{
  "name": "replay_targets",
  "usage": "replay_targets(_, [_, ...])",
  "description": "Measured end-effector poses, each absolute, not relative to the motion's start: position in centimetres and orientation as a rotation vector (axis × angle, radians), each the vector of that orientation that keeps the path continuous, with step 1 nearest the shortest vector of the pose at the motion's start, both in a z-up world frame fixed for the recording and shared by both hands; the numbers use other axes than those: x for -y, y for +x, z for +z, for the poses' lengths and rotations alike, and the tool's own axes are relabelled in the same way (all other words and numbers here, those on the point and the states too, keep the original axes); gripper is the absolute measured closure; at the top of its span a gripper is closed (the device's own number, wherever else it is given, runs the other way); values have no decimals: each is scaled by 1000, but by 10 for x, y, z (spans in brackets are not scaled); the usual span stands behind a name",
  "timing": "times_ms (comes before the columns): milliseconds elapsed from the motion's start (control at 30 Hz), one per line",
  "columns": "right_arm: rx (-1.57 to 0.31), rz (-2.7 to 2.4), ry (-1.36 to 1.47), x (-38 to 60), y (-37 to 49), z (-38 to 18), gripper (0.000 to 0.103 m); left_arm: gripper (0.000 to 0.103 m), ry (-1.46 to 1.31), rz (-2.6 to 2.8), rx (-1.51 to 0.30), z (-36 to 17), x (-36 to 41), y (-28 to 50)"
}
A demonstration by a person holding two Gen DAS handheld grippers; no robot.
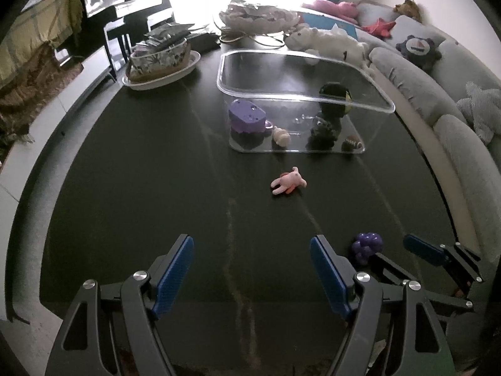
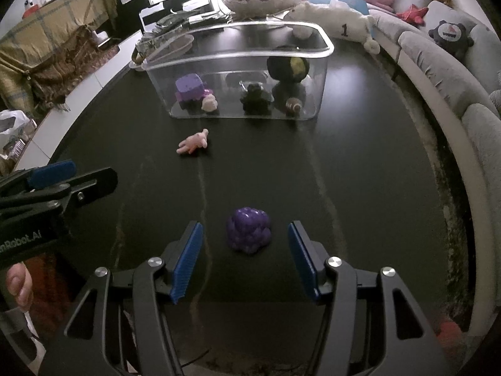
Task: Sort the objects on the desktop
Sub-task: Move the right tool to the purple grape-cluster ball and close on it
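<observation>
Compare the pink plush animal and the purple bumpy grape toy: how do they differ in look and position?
The pink plush animal is elongated and lies flat on its side; the purple bumpy grape toy is a rounded knobbly clump. The plush lies near the clear plastic bin; the grape toy sits between the open right claw fingers, ungripped. Both rest on the dark table, outside the bin.

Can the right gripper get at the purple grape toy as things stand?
Probably yes. The right gripper is open, with the grape toy lying on the table between its fingers, and nothing stands between them. The left gripper is off to the side.
</observation>
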State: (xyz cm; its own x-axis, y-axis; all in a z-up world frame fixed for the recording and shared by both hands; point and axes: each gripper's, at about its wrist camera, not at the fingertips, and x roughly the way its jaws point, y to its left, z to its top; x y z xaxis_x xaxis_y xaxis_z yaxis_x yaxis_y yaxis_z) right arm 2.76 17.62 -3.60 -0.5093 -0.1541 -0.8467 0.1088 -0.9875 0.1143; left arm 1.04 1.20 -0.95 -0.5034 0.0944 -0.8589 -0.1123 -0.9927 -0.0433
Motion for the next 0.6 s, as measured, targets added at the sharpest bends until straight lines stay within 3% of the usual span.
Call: replay_targets(600, [61, -2589, 1526, -172, 14, -54, 52, 29, -1588, 2569, -53, -39, -12, 7])
